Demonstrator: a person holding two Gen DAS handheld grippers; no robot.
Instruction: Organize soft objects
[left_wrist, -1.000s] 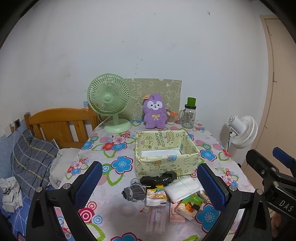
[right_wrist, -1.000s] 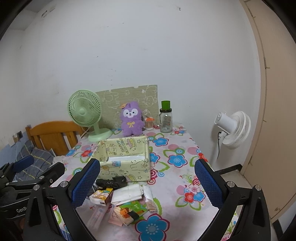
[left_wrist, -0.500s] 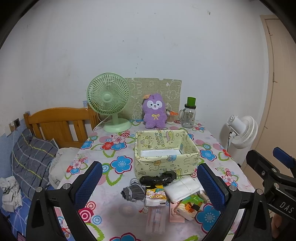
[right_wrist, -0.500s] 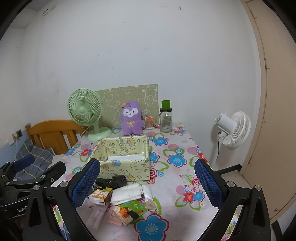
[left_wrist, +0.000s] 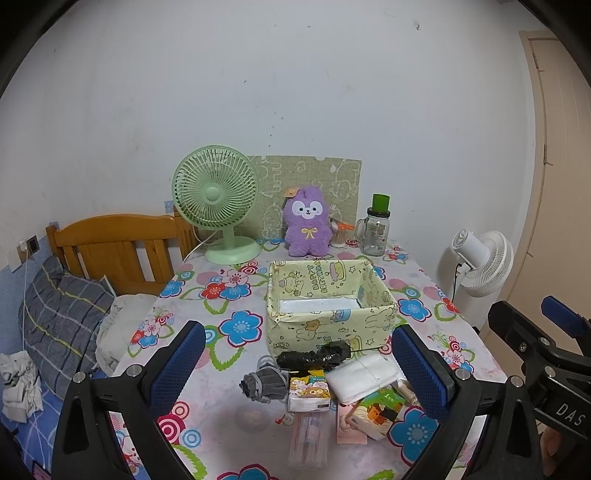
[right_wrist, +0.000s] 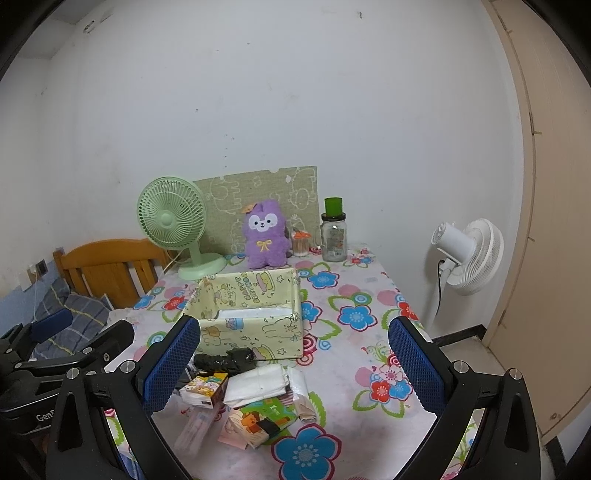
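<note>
Fingers of the left gripper are spread wide and hold nothing; fingers of the right gripper are likewise spread wide and hold nothing. Both grippers hover above the near edge of the worktop, clear of all items.

Landmark: the yellow patterned storage box, open at the top, standing near the middle of the worktop.

- Black crumpled soft item: directly in front of the box, touching its front wall.
- Grey fabric bundle: in front of the box, toward its left corner.
- Tissue pack with cartoon print: in front of the box, just beside the grey bundle.
- White folded cloth: in front of the box, toward its right corner, overlapping small printed packets.
- Purple plush toy: upright behind the box.
- Green desk fan: behind the box, to its left.
- Glass jar with green lid: behind the box, to its right.
</note>
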